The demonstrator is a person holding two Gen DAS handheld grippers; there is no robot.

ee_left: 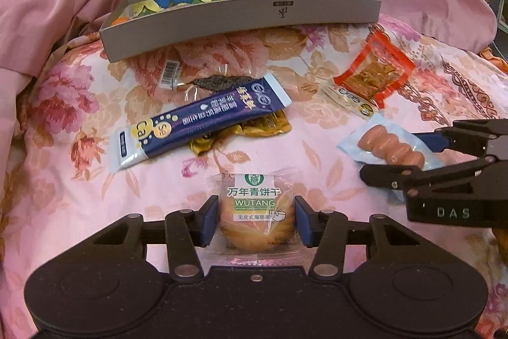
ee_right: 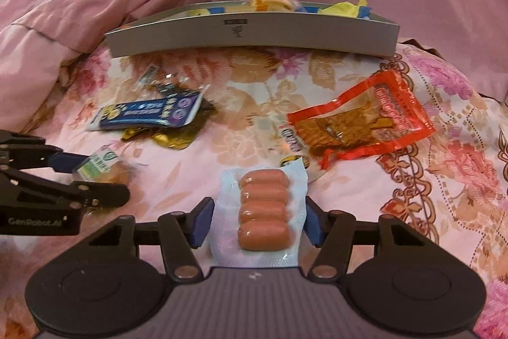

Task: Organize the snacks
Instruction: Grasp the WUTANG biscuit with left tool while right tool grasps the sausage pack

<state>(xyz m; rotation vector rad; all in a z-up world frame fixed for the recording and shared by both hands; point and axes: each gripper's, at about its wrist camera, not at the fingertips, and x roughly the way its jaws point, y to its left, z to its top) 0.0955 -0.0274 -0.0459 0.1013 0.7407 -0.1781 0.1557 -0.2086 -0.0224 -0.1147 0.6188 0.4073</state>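
Two grippers, one snack pack each, both on the floral pink bedspread (ee_left: 79,104) short of the grey cardboard tray (ee_left: 241,21).

Left wrist view: left gripper (ee_left: 256,221) has its blue pads spread either side of the clear-wrapped round biscuit pack with green-white label (ee_left: 254,212), near touching; can't confirm a firm pinch. Long dark-blue sachet (ee_left: 200,123) lies further toward the tray, over a gold foil wrapper (ee_left: 241,132). Right wrist view: right gripper (ee_right: 257,220) straddles the pale-blue vacuum pack of four sausages (ee_right: 263,212), pads at the film edges, not clearly squeezing. Red-edged clear pack of brown strips (ee_right: 358,126) sits right of centre. Advice: close on the product body, not loose film, lift clear of the cloth, clear the tray's front wall before releasing.
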